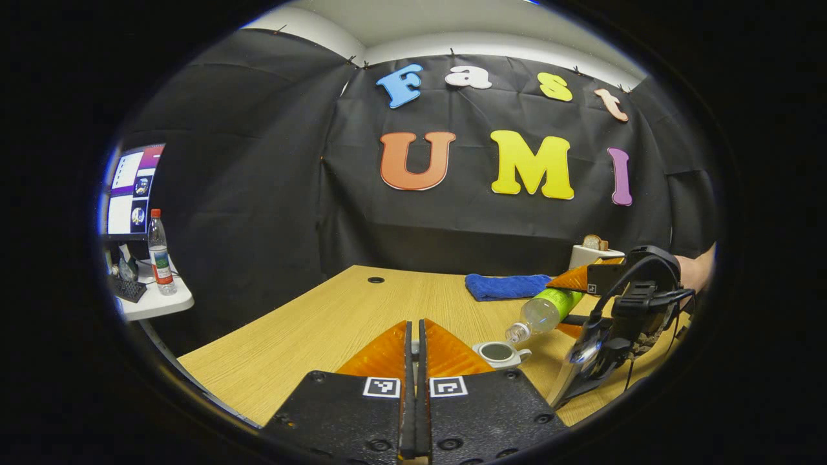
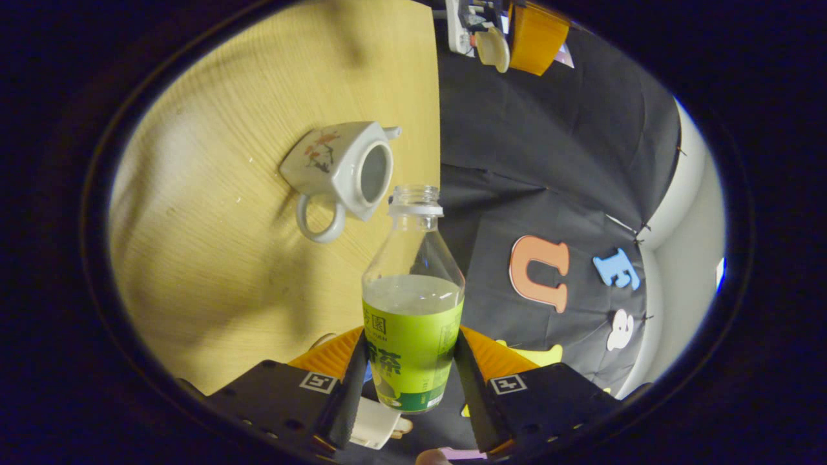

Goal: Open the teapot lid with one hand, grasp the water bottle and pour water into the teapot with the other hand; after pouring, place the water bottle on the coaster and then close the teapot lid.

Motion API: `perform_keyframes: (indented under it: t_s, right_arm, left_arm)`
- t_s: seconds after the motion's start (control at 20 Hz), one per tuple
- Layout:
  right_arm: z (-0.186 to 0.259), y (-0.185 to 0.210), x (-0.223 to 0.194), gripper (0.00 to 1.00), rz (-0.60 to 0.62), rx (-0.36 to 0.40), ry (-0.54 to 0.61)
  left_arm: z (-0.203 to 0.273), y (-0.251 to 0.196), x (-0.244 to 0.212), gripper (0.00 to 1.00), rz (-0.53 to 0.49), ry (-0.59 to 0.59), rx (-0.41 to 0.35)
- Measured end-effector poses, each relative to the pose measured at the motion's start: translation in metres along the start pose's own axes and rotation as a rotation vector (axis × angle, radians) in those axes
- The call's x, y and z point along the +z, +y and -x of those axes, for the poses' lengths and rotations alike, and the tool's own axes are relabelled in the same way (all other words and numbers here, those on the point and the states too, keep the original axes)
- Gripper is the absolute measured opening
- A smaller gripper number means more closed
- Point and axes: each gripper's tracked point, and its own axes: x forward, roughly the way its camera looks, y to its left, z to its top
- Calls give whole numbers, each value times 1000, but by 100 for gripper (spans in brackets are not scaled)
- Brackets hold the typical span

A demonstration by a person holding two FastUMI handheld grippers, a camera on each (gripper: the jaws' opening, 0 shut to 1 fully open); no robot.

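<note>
Clear plastic water bottle (image 2: 413, 310), green-labelled, pinched by the right gripper (image 2: 408, 381), tilts neck-first toward the white ceramic teapot (image 2: 345, 171). Its mouth sits just beside the teapot's uncovered opening. The left gripper (image 1: 417, 361) is pressed together; whether it holds the lid cannot be told.

We see the water bottle (image 2: 413, 303), clear plastic with a green label and no cap, tipped over so its open mouth points at the teapot (image 2: 342, 171). Water fills its lower part, up to the label's edge. The white teapot, painted with a reddish motif, stands on the wooden table with 1 looped handle and its opening uncovered.
</note>
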Motion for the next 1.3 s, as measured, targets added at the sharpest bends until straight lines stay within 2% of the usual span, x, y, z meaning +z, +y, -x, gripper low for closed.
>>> perform_keyframes:
  t_s: [0.3, 0.8, 1.3]
  right_arm:
    - [0, -13, 1, 70, 139, -28, 7]
    - [2, -33, 11, 70, 279, -54, -7]
    - [3, -45, 16, 70, 338, -73, -13]
  left_arm:
    - [1, 2, -2, 3, 8, 7, -4]
    - [2, 6, -4, 3, 10, 16, -2]
    - [2, 8, -7, 3, 12, 29, 1]
